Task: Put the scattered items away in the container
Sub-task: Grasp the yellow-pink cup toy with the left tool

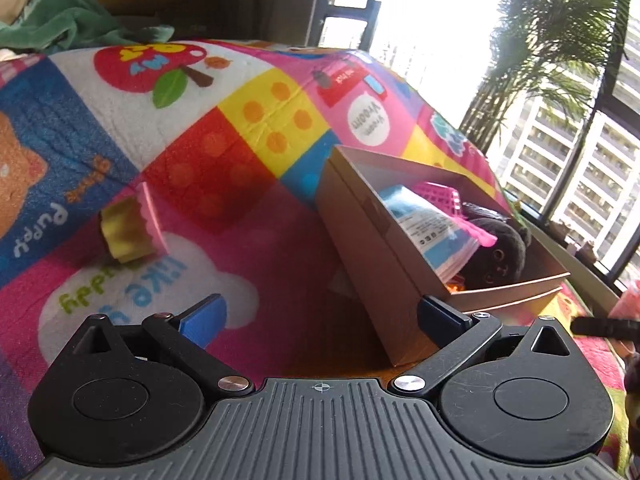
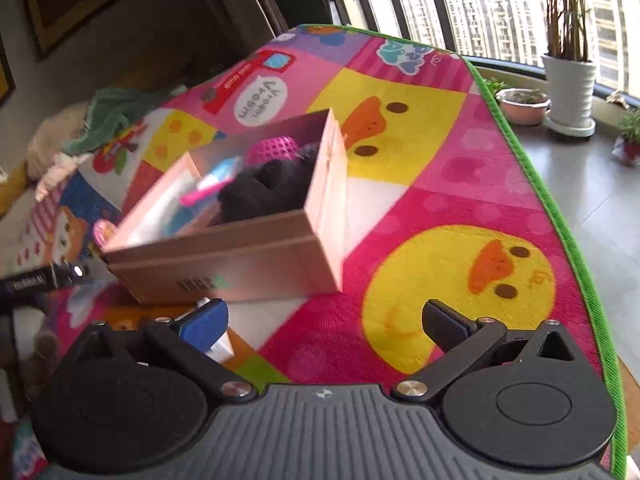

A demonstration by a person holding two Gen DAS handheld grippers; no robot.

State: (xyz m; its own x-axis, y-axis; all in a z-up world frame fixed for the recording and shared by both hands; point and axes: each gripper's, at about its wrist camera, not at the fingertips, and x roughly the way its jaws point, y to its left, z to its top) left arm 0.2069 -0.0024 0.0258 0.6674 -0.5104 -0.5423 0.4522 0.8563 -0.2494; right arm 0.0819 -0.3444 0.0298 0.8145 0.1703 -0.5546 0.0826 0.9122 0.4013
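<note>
A brown cardboard box (image 1: 372, 240) sits on the colourful play mat and holds a dark plush toy (image 1: 500, 250), a blue and white packet (image 1: 428, 224) and a pink basket (image 1: 438, 196). A toy cupcake (image 1: 130, 226) with a yellow base and pink top lies on its side on the mat, left of the box. My left gripper (image 1: 320, 320) is open and empty, low over the mat between cupcake and box. My right gripper (image 2: 324, 324) is open and empty, in front of the box (image 2: 240, 256); the plush (image 2: 264, 192) shows inside.
The mat's green edge (image 2: 560, 216) runs along the right, with tiled floor and potted plants (image 2: 568, 92) beyond. A green cloth (image 1: 64, 24) and soft items lie at the mat's far end. A small white object (image 2: 220, 344) lies by my right gripper's left finger.
</note>
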